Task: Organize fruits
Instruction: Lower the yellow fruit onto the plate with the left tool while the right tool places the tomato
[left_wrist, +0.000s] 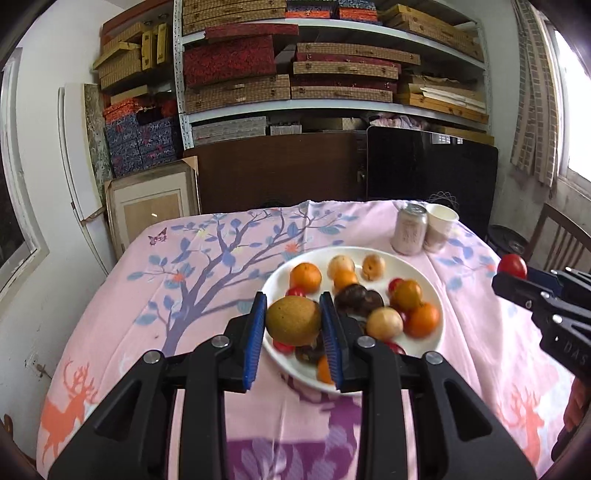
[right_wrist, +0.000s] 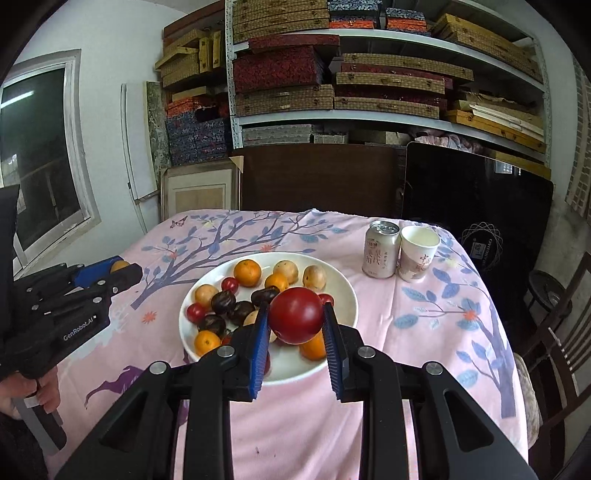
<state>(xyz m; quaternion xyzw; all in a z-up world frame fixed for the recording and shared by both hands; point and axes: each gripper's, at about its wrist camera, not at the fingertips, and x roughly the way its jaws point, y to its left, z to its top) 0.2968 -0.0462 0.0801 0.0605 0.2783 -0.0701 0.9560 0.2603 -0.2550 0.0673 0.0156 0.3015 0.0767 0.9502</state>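
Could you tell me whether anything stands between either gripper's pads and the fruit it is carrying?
Nothing visible does. The left gripper pads press straight on the brownish-green fruit, and the right gripper pads on the red fruit.

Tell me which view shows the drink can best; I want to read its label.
The right wrist view: the can is sharp, its printed label facing the camera, beside the paper cup. In the left wrist view the can is blurred, the label unreadable.

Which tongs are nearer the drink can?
Right. The right tongs, shut on a red fruit, sit on the can's side of the plate; the left tongs, holding a brownish-green fruit, are off toward the plate's far side.
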